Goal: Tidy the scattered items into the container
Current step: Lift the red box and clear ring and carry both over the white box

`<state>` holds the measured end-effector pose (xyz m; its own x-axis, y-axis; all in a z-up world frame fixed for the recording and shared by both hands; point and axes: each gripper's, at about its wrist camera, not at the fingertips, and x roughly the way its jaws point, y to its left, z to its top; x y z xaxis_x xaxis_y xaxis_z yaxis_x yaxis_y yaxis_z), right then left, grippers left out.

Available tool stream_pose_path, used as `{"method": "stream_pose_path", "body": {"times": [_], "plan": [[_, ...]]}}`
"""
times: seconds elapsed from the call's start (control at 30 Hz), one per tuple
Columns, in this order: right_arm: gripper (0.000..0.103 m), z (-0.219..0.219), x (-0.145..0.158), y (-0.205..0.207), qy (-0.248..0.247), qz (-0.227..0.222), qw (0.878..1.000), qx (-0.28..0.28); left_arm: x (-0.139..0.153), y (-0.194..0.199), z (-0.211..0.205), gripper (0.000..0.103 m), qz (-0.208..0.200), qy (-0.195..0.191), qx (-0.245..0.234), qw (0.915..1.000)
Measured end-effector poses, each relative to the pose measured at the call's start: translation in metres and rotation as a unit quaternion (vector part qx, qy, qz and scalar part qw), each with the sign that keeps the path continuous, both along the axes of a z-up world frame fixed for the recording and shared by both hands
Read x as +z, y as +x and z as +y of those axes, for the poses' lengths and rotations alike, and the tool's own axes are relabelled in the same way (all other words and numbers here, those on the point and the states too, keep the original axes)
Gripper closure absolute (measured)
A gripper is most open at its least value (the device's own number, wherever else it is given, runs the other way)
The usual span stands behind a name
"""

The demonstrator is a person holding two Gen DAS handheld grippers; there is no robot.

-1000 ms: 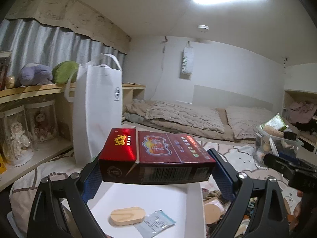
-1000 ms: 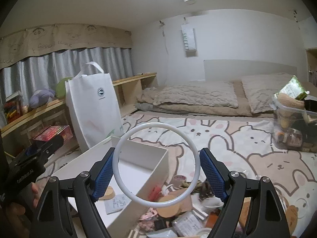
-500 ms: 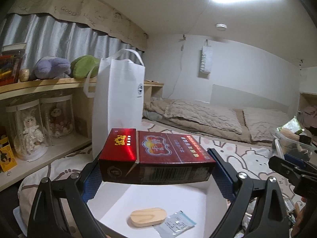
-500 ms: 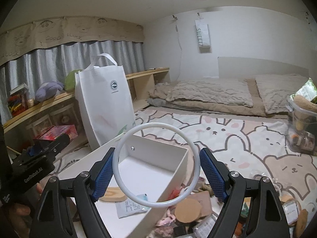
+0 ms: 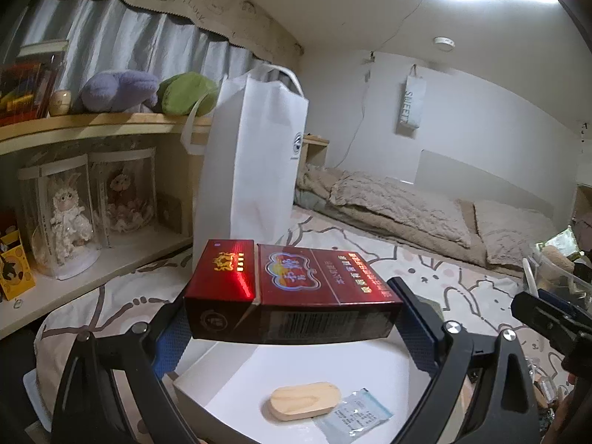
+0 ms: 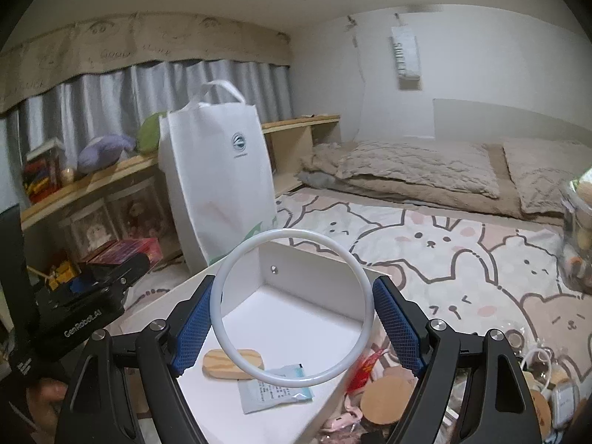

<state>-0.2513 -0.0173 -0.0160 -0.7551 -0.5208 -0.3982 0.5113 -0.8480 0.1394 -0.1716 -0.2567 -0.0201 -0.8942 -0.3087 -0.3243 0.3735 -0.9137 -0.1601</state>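
Observation:
My left gripper [image 5: 292,318] is shut on a red cigarette box [image 5: 292,292], gripped by its two ends and held level above the white open box [image 5: 229,377]. Inside that white box [image 6: 307,266] lie a wooden oval piece [image 5: 305,401] and a pale blue sachet [image 5: 351,416]. My right gripper [image 6: 292,314] is shut on a white ring [image 6: 222,296], which stands upright over the white box's right part. In the right wrist view the left gripper [image 6: 92,292] with the red box [image 6: 125,251] shows at the left.
A white tote bag [image 6: 222,181] stands behind the white box, beside a wooden shelf [image 5: 92,125] with plush toys. Scattered small items [image 6: 388,403] lie on the bunny-print sheet [image 6: 462,259] right of the box. A clear bin [image 6: 577,229] stands far right.
Both grippers have moved leftward over the white box with their loads; the tote bag and shelf loom larger, and the wooden piece and sachet now sit further right under them.

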Motion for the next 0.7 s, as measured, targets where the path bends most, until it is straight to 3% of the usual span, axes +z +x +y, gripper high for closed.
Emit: {"method": "stream_pose_path", "body": {"times": [0.7], "plan": [[0.019, -0.051, -0.021, -0.037, 0.048, -0.053, 0.997, 0.042, -0.031, -0.033, -0.016, 0.007, -0.058, 0.010, -0.004, 0.9983]]}}
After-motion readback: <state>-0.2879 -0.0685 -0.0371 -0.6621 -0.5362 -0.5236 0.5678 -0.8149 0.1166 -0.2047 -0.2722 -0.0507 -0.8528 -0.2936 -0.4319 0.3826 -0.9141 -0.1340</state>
